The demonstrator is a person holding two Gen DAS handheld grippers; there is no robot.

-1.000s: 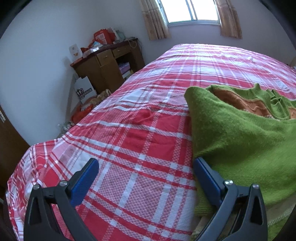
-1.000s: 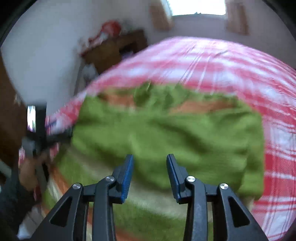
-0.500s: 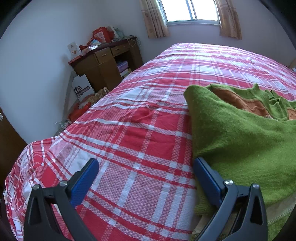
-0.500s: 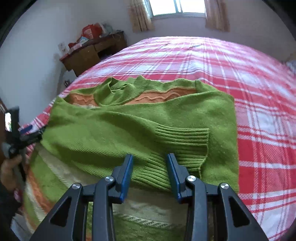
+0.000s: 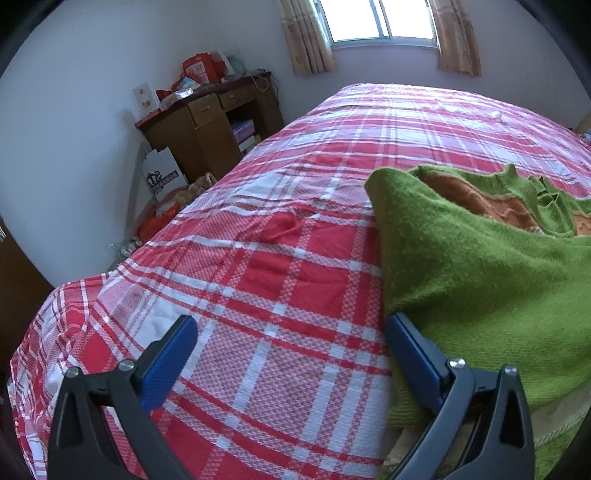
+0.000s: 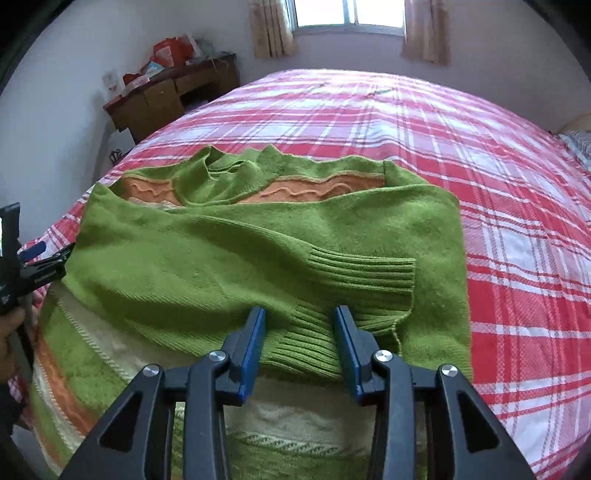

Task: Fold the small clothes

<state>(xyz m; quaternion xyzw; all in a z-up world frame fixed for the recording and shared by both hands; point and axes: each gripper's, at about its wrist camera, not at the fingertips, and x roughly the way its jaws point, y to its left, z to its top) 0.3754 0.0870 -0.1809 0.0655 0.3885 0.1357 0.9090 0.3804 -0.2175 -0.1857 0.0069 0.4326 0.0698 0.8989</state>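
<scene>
- A green sweater (image 6: 229, 258) with orange and cream bands lay on the near end of a bed covered by a red and white checked sheet (image 5: 280, 280).
- Its sleeves were folded across the body, and the collar (image 6: 236, 173) pointed toward the window (image 6: 351, 14) at the far wall.
- The right gripper (image 6: 299, 325) hung low over the near side of the sweater, with the ribbed cuff (image 6: 354, 284) of one sleeve lying between its blue fingers (image 6: 255, 339).
- Its jaws stood partly apart; the cuff sat between them, but I could not tell whether the pads truly pinched the knit or only framed it.
- The left gripper (image 5: 291, 332) was at the sweater's left edge, jaws spread wide and holding nothing.
- One blue finger (image 5: 410, 354) touched the green edge of the sweater, while the other (image 5: 170, 354) was over bare sheet.
- From the right side, the left gripper showed at the far left, held by a hand (image 6: 9, 332).
- A brown wooden desk (image 5: 207, 122) piled with red bags and papers stood in the corner by the wall.
- Beige curtains (image 5: 306, 37) hung at both sides of the window.
</scene>
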